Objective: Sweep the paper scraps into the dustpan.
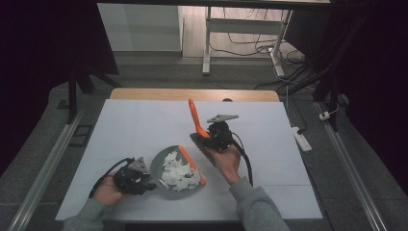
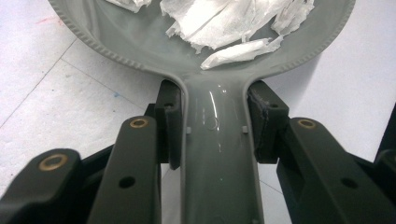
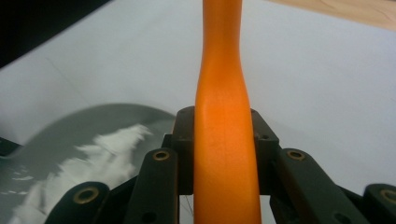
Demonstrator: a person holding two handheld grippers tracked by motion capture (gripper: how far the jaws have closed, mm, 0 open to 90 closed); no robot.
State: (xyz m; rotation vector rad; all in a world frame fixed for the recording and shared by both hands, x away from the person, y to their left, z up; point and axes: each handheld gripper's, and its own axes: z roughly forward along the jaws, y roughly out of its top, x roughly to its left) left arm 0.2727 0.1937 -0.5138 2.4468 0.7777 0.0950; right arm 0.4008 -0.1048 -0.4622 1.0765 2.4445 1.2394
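Observation:
A grey dustpan (image 1: 168, 179) with an orange front lip lies on the white table (image 1: 134, 130), holding several torn white paper scraps (image 1: 179, 172). My left gripper (image 1: 144, 182) is shut on the dustpan's grey handle (image 2: 219, 154); the scraps (image 2: 233, 23) lie in the pan just ahead of the jaws. My right gripper (image 1: 211, 137) is shut on the orange handle (image 3: 224, 140) of a small brush (image 1: 195, 120), held just right of the pan's lip. The brush's dark bristle head (image 1: 198, 142) sits near the table. In the right gripper view the dustpan (image 3: 88, 135) lies at lower left.
The white table top ends in a wooden strip (image 1: 192, 94) at the far edge. Beyond it stand a white desk frame (image 1: 240, 38) and floor cables (image 1: 298, 72). A white power strip (image 1: 302, 136) lies on the floor at the right. Metal rails (image 1: 43, 168) flank the table.

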